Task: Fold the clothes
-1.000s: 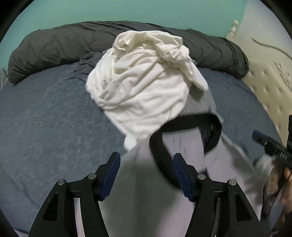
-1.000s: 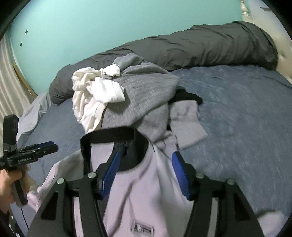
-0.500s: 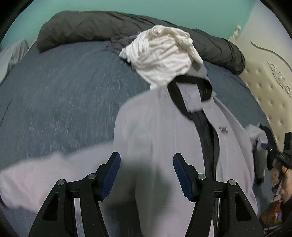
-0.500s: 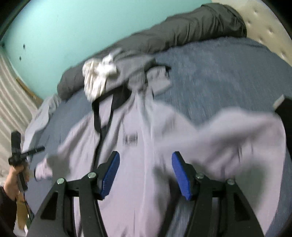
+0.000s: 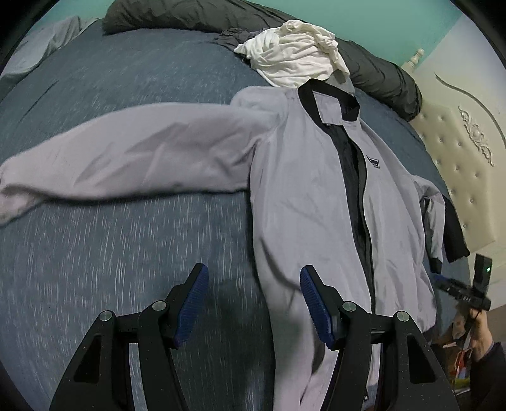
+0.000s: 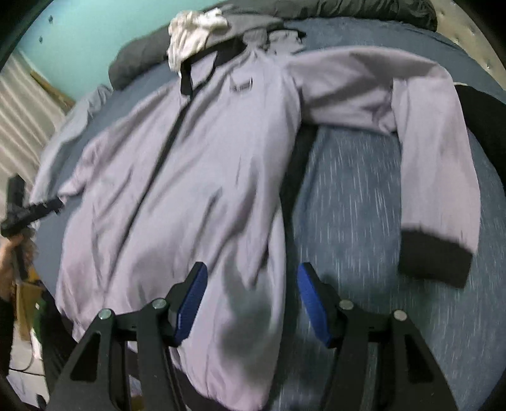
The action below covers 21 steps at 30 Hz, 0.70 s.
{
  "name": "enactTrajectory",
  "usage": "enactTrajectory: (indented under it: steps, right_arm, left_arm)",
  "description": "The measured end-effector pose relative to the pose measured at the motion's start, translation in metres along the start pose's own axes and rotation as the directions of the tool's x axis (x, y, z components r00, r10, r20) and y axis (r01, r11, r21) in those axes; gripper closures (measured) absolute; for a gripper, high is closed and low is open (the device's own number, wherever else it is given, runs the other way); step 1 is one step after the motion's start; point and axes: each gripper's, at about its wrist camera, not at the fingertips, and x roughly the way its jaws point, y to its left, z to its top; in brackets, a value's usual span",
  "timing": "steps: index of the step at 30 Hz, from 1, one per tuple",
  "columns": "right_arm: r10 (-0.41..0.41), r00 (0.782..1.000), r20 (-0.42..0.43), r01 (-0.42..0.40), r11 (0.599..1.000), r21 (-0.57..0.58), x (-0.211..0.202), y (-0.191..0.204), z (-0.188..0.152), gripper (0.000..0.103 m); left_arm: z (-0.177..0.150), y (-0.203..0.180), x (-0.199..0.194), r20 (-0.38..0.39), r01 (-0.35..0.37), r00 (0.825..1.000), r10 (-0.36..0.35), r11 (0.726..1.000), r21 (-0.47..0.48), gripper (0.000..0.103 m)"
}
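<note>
We see a small chest label on the jacket, unreadable. Our left gripper and right gripper hover spread apart, holding nothing.

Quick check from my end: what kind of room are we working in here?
Most likely a bedroom: the grey jacket lies spread on a bed with a blue cover, a tufted cream headboard beside it and a dark rolled duvet at the far edge.

small dark chest patch on the grey jacket near the bed's headboard end, its lettering too small to read, no other legible text, label or number
</note>
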Motion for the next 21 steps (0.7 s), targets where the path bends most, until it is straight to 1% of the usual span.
enactTrajectory:
  steps: [3, 4, 5, 6, 7, 8, 11, 14, 15, 17, 19, 20, 21]
  right_arm:
    - [0.022, 1.0, -0.003, -0.022, 0.999, 0.042, -0.001, -0.004, -0.018, 0.044]
    - [0.022, 1.0, -0.007, -0.021, 0.999, 0.047, 0.0, -0.005, -0.022, 0.054]
    - [0.022, 1.0, -0.01, -0.021, 0.998, 0.051, 0.0, -0.005, -0.027, 0.072]
    - [0.022, 1.0, -0.013, -0.021, 0.998, 0.056, 0.001, -0.006, -0.031, 0.079]
    - [0.021, 1.0, -0.017, -0.02, 0.998, 0.06, 0.001, -0.007, -0.035, 0.092]
    - [0.028, 1.0, -0.009, -0.027, 0.997, 0.079, 0.0, -0.009, -0.039, 0.099]
    - [0.069, 0.997, 0.037, -0.075, 0.983, 0.166, -0.011, -0.024, -0.049, 0.101]
    - [0.097, 0.993, 0.07, -0.113, 0.953, 0.281, -0.017, -0.047, -0.058, 0.101]
    - [0.093, 0.993, 0.07, -0.11, 0.947, 0.301, -0.017, -0.052, -0.06, 0.101]
    - [0.084, 0.993, 0.079, -0.104, 0.947, 0.304, -0.019, -0.054, -0.064, 0.099]
    - [0.044, 0.993, 0.105, -0.073, 0.954, 0.292, -0.029, -0.048, -0.063, 0.098]
    - [0.023, 0.993, 0.119, -0.057, 0.956, 0.286, -0.034, -0.044, -0.063, 0.092]
    - [0.021, 0.991, 0.132, -0.056, 0.962, 0.266, -0.039, -0.039, -0.062, 0.086]
  left_arm:
    - [-0.013, -0.002, -0.007, 0.006, 0.008, 1.0, -0.008, 1.0, -0.002, 0.039]
    - [-0.017, -0.003, -0.009, 0.007, 0.01, 1.0, -0.01, 1.0, -0.003, 0.039]
    - [-0.021, -0.003, -0.011, 0.008, 0.011, 1.0, -0.011, 1.0, -0.004, 0.039]
    - [-0.024, -0.004, -0.013, 0.009, 0.013, 1.0, -0.013, 1.0, -0.006, 0.039]
    - [-0.027, -0.005, -0.015, 0.01, 0.016, 1.0, -0.016, 1.0, -0.009, 0.039]
    - [-0.03, -0.006, -0.017, 0.012, 0.019, 1.0, -0.019, 1.0, -0.01, 0.039]
    - [-0.037, -0.01, -0.023, 0.016, 0.025, 1.0, -0.025, 1.0, -0.003, 0.039]
    - [-0.042, -0.013, -0.029, 0.02, 0.027, 0.999, -0.027, 1.0, 0.003, 0.039]
    - [-0.043, -0.014, -0.03, 0.021, 0.027, 0.999, -0.027, 1.0, 0.002, 0.039]
    - [-0.045, -0.015, -0.033, 0.023, 0.031, 0.999, -0.031, 1.0, 0.003, 0.039]
    - [-0.048, -0.017, -0.035, 0.024, 0.033, 0.999, -0.033, 0.999, 0.007, 0.039]
    - [-0.049, -0.018, -0.036, 0.024, 0.031, 0.999, -0.032, 0.999, 0.01, 0.039]
    - [-0.05, -0.018, -0.037, 0.023, 0.03, 0.999, -0.031, 0.999, 0.011, 0.039]
